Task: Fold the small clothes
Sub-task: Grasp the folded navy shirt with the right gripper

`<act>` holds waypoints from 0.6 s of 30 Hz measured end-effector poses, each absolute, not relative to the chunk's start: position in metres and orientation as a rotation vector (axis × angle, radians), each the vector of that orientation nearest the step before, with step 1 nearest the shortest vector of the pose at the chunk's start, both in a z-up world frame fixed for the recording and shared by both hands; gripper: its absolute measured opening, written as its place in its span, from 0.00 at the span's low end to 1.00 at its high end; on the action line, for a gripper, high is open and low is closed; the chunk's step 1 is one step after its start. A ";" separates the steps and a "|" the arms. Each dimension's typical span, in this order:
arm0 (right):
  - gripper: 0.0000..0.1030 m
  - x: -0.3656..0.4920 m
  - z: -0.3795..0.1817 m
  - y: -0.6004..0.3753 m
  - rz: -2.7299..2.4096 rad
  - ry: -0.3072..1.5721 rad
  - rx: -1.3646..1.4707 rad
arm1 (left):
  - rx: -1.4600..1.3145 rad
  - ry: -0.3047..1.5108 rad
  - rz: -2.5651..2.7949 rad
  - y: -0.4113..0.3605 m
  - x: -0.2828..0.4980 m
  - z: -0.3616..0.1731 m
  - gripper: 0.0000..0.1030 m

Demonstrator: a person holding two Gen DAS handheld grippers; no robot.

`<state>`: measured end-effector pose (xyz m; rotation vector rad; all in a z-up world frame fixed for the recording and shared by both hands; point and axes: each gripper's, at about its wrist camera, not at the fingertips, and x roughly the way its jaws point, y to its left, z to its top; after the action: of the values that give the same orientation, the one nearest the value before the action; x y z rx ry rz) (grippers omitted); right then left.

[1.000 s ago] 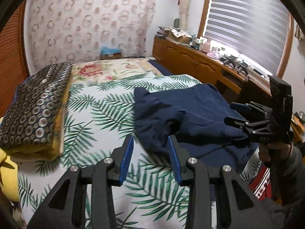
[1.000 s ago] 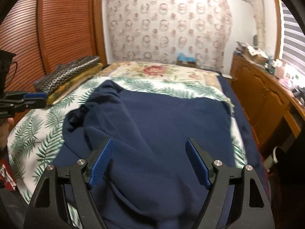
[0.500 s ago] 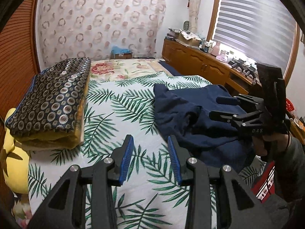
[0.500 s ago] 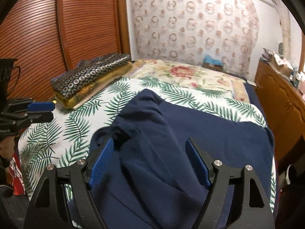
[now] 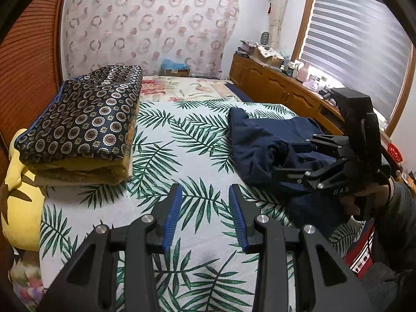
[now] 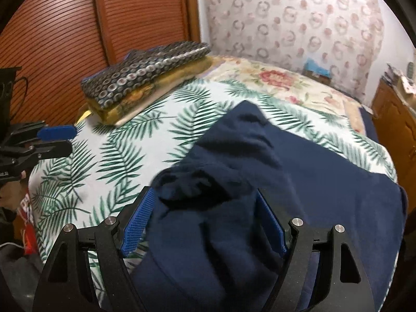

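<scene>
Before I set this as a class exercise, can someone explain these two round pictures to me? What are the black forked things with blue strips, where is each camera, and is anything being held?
There is no robot here. A person holds a hand tool in each hand, and each tool ends in a two-finger claw with blue pads. A wide-angle camera on each tool looks forward along its fingers, hence the round, bent pictures.

The left camera shows the left claw over a palm-leaf bedsheet, open, with nothing between its pads. At that picture's right edge is the right claw, gripped by a hand.

The right camera shows the right claw open wide above a rumpled navy garment; the pads are not pinching it. A folded patterned blanket lies further off. Nothing is held.
</scene>
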<state>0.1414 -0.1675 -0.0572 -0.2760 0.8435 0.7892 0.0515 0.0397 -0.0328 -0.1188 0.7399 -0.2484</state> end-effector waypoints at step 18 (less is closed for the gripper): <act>0.08 0.141 -0.065 -0.155 0.750 0.841 -0.416 | -0.102 0.755 -0.269 0.027 0.053 -0.039 0.34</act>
<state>0.1414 -0.1549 -0.0650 -0.4160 0.8409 0.7502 0.0530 0.0266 -0.0385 -0.1017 0.7549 -0.2688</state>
